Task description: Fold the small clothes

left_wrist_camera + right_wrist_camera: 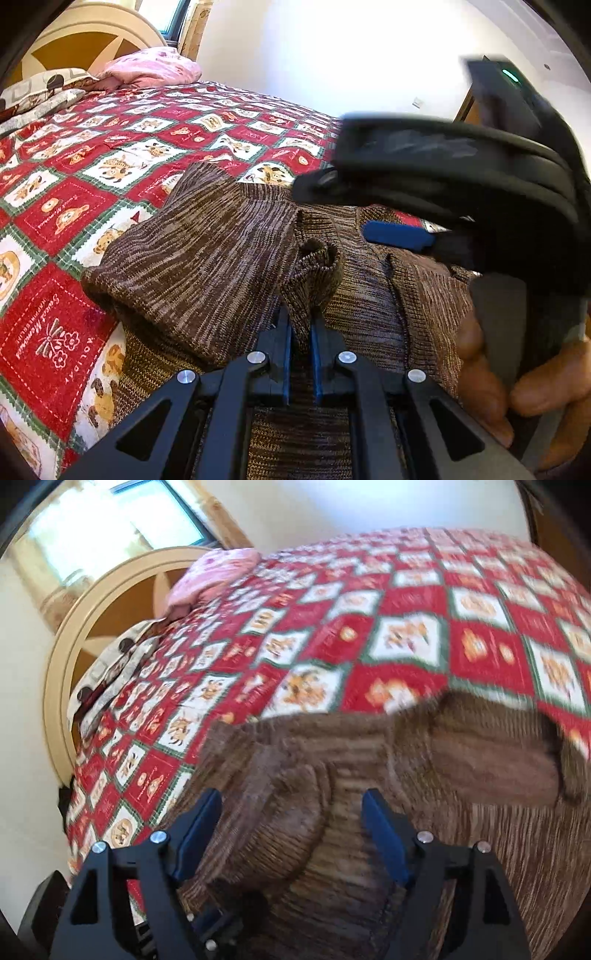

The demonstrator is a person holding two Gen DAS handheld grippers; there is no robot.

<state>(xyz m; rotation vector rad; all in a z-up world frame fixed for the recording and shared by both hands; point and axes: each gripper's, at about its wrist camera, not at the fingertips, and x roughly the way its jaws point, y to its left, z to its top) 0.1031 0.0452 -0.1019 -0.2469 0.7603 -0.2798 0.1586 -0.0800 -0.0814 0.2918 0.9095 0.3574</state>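
Left wrist cam: left hand-held gripper [301, 328] clenched on a raised pinch of the brown knit sweater [207, 258], which lies on the bed quilt [92, 177]; right wrist cam (blurry): right hand-held gripper [291, 812] spread wide, w/ sweater [461, 812] just below/ahead, nothing gripped.

The whole right wrist view is smeared by motion blur: the quilt [369, 627] pictures and the sweater [369, 775] knit cannot be read there. In the left wrist view, the right gripper [399, 232] is blurred and partly hides the sweater [221, 258] behind it; whether it is parted or closed cannot be told there. The hand [517, 387] is cut off by the frame edge. The headboard [85, 40] is partly hidden behind pillows [147, 68]. Lettering on the quilt [74, 166] is too small to read.
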